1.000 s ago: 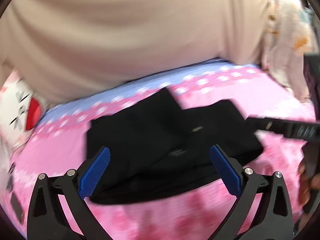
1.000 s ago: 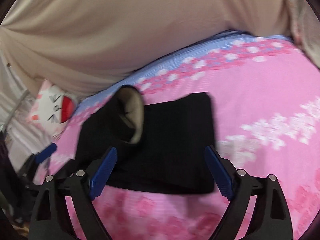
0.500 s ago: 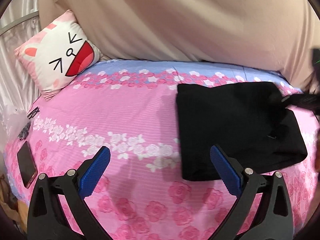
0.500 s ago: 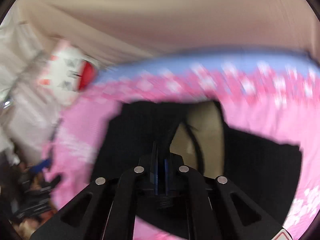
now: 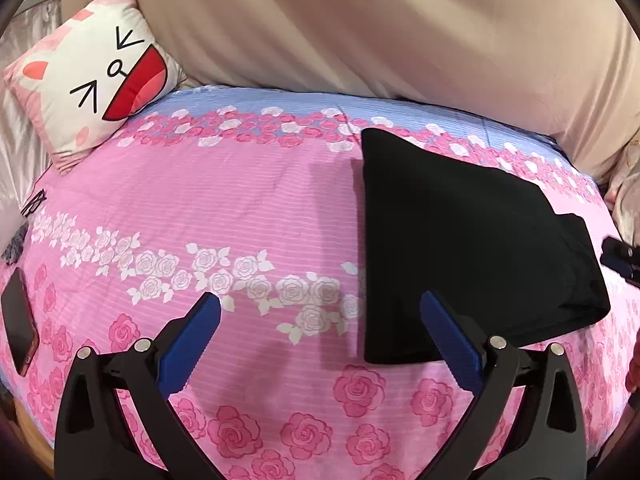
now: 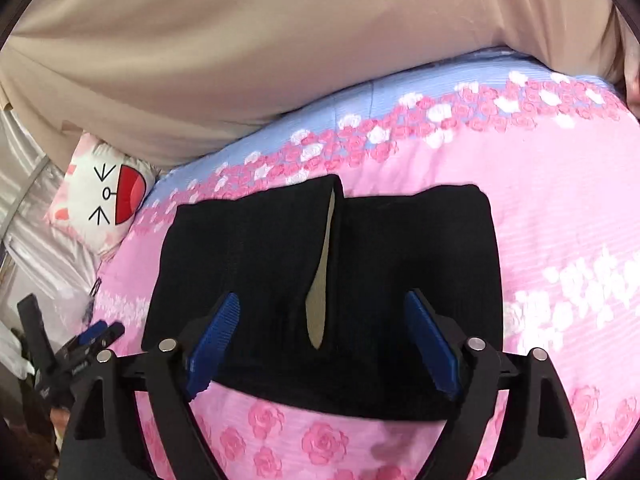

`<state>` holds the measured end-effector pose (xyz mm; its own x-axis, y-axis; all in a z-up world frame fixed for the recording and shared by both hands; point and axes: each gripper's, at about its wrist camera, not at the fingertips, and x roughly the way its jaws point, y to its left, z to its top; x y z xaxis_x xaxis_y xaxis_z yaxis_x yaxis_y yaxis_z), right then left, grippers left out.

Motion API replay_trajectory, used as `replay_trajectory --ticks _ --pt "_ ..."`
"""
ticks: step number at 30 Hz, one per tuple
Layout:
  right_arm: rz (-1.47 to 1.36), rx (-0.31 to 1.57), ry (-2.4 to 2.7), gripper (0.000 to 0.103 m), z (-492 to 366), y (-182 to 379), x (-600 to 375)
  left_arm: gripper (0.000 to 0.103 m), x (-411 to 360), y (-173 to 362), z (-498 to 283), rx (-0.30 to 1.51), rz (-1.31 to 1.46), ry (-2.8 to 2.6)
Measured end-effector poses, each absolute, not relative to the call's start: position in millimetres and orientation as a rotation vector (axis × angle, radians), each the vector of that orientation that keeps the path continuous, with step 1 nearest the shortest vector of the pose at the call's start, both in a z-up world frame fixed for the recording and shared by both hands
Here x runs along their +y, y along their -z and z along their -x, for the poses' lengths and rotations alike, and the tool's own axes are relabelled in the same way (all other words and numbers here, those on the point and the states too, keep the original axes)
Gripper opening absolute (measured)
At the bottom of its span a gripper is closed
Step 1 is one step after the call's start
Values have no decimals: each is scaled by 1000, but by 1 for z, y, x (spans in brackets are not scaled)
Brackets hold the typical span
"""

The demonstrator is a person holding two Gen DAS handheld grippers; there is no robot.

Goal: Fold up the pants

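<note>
Right claw [image 6: 322, 322] just opened, released folded black pants [image 6: 256, 264]; left claw [image 5: 320, 320] withdrawn.

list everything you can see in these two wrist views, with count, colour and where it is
pants: one, black, folded, lying on the bedspread, right of centre in the left wrist view
bedspread: one, pink with roses and a blue band, covering the bed
cushion: one, white and pink cartoon cat face, far left corner of the bed
phone: one, dark with a reddish case, left edge of the bed
beige cloth: one, hanging behind the bed
left gripper: one, black with blue pads, open, nothing between them, over bare bedspread
right gripper: one, black with blue pads, jaws just opened, above the pants' near edge, not gripping
</note>
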<state>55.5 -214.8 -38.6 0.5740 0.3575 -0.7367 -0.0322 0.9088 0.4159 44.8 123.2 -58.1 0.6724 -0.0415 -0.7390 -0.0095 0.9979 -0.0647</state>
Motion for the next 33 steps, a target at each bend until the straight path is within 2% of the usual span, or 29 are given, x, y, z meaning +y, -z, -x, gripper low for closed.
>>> replay_trajectory --ticks 4,5,7,9,10,11,12,13,19,21,23,25,28,30,33 --pt "-430 997 -220 84 -81 69 -215 98 117 60 -51 848 56 18" --pt "-411 972 -215 88 -84 70 -209 98 115 60 -51 848 58 24" --pt "-365 957 -233 88 -85 65 -195 98 110 57 -50 845 52 42" --pt "-299 973 -294 65 -89 63 -169 98 105 54 -48 839 38 41" --pt "-241 975 -274 65 -92 63 -159 98 103 54 -49 838 35 43" --pt "-208 971 -268 48 -92 62 -154 98 101 54 -49 838 33 44" --pt "-208 970 -286 21 -95 57 -151 98 98 54 -50 841 31 43" --pt "-236 961 -308 16 -93 49 -155 98 95 53 -51 844 28 44" --pt "-213 713 -224 14 -50 -42 -202 98 84 37 -46 793 4 67" --pt "-189 733 -127 16 -40 -33 -229 98 80 38 -47 791 -4 76" --pt "-209 842 -71 20 -47 6 -251 98 73 49 -52 820 -8 85" --pt "-295 946 -48 32 -52 60 -273 98 64 61 -58 862 -9 98" --pt "-426 826 -20 37 -30 40 -289 98 47 70 -63 894 -28 112" --pt "-341 748 21 39 -23 14 -283 98 40 68 -62 886 -50 103" --pt "-246 737 -91 38 -37 -16 -251 98 27 64 -62 850 -88 99"
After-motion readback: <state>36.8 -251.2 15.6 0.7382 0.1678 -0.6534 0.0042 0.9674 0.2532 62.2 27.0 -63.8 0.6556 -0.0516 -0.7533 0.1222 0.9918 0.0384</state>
